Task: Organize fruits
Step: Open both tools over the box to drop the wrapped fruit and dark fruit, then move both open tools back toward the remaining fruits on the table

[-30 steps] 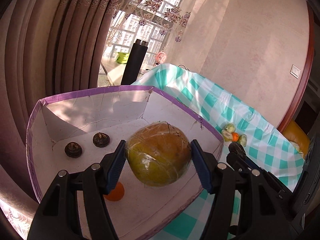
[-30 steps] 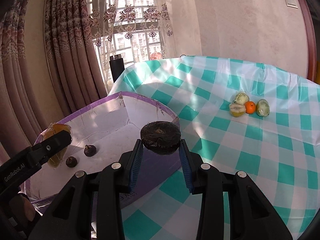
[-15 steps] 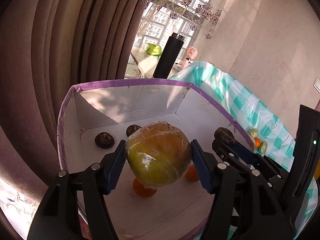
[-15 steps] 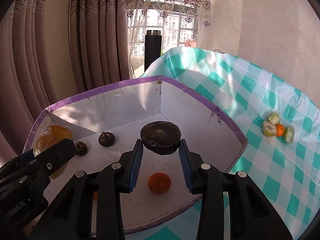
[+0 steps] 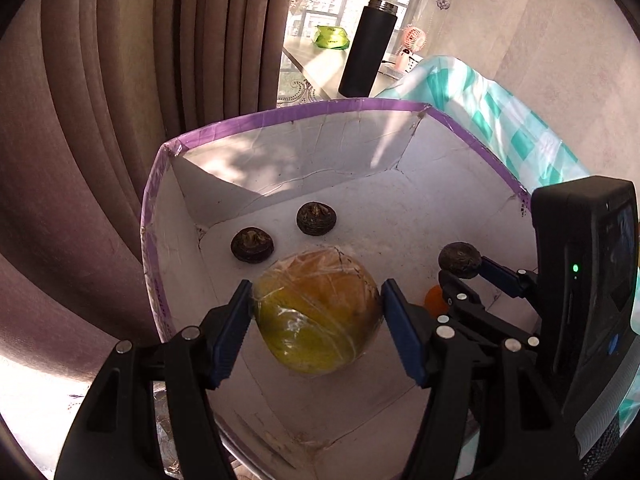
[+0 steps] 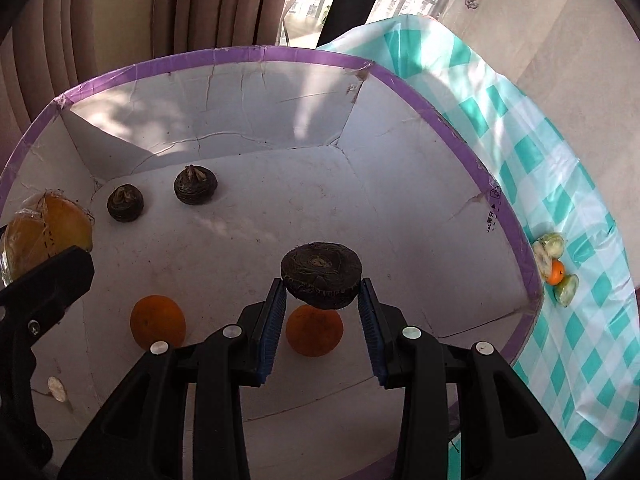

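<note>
The big yellow fruit [image 5: 318, 312] (wrapped in clear film) sits between the left gripper [image 5: 316, 334] pads, which just opened a little, over the white box [image 5: 280, 152]. The right gripper [image 6: 322, 320] pinches a dark round fruit [image 6: 321, 278] above two oranges [image 6: 158, 321].

left claw [image 5: 316, 320]: angled down, jaws just been opening | right claw [image 6: 322, 312]: angled down, clamped
</note>
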The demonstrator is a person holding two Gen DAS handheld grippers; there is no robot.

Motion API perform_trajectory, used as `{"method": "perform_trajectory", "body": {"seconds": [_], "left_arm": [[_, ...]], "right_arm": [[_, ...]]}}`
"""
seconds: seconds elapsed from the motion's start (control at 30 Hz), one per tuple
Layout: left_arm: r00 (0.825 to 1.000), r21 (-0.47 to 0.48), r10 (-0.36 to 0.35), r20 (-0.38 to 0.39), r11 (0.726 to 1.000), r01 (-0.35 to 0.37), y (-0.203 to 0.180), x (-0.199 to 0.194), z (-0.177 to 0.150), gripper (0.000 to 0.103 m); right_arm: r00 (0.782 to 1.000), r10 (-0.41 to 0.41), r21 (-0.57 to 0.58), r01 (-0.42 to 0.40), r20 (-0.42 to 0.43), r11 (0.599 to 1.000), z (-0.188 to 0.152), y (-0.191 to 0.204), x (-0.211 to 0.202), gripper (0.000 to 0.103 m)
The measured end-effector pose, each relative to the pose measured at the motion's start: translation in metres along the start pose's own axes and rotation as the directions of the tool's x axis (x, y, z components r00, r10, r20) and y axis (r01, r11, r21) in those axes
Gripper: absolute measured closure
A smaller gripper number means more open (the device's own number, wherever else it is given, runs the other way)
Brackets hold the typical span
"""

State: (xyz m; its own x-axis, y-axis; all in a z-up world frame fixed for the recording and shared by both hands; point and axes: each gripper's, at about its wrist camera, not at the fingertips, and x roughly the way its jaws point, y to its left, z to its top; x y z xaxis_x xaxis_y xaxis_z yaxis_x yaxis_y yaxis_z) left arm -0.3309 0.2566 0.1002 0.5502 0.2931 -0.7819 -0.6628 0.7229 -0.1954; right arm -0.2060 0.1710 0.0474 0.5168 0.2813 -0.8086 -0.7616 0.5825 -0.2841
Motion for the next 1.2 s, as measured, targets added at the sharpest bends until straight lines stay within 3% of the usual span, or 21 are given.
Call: {"method": "perform_trajectory", "body": {"seconds": [0.03, 0.07, 0.13, 0.27, 0.4, 0.67, 0.87, 0.97, 1.03, 1.13, 1.2], "left_arm": [[1.000, -0.007, -0.019, 0.003, 1.000, 0.019, 0.001, -0.001, 0.001, 0.032], [0.999, -0.011, -0.039, 0.004, 0.999, 0.039, 0.001, -0.002, 0.001, 0.026], [0.999, -0.012, -0.041, 0.013, 0.999, 0.042, -0.001, -0.004, 0.001, 0.021], [0.999, -0.020, -0.009, 0.052, 1.000, 0.010, -0.002, -0.010, 0.001, 0.007], [0.996, -0.020, 0.020, 0.091, 1.000, -0.018, -0.003, -0.015, 0.002, 0.003], [0.989, -0.003, 0.039, 0.140, 0.999, -0.039, -0.004, -0.020, 0.002, 0.002], [0.968, 0.013, 0.058, 0.243, 0.998, -0.063, -0.010, -0.037, -0.002, 0.002], [0.939, 0.036, 0.060, 0.340, 0.996, -0.076, -0.018, -0.054, -0.008, 0.002], [0.905, 0.065, 0.075, 0.419, 0.992, -0.112, -0.028, -0.064, -0.013, 0.002], [0.840, 0.159, 0.058, 0.540, 0.973, -0.169, -0.051, -0.079, -0.029, 0.002], [0.791, 0.240, 0.032, 0.611, 0.944, -0.224, -0.072, -0.086, -0.044, 0.002]], "right_arm": [[1.000, -0.001, 0.000, 0.001, 0.000, 1.000, 0.000, 0.000, 0.000, 0.059], [1.000, -0.003, 0.004, 0.003, 0.003, 1.000, -0.001, -0.001, -0.001, 0.042], [1.000, -0.003, 0.018, 0.003, 0.016, 1.000, -0.002, -0.002, -0.002, 0.021], [1.000, 0.016, 0.042, -0.017, 0.023, 0.999, -0.004, -0.007, -0.003, 0.021], [0.999, 0.018, 0.051, -0.020, 0.039, 0.998, -0.003, -0.007, -0.005, 0.019], [0.995, 0.016, 0.077, -0.024, 0.101, 0.997, -0.005, -0.008, -0.010, 0.019], [0.977, -0.019, 0.153, -0.015, 0.213, 0.988, -0.011, -0.023, -0.025, 0.018], [0.949, -0.016, 0.241, -0.064, 0.315, 0.968, -0.020, -0.045, -0.041, 0.017], [0.924, -0.025, 0.298, -0.097, 0.382, 0.950, -0.027, -0.063, -0.053, 0.017], [0.890, -0.078, 0.376, -0.109, 0.450, 0.920, -0.043, -0.090, -0.066, 0.017], [0.883, -0.110, 0.444, -0.118, 0.456, 0.888, -0.053, -0.112, -0.067, 0.017]]}}
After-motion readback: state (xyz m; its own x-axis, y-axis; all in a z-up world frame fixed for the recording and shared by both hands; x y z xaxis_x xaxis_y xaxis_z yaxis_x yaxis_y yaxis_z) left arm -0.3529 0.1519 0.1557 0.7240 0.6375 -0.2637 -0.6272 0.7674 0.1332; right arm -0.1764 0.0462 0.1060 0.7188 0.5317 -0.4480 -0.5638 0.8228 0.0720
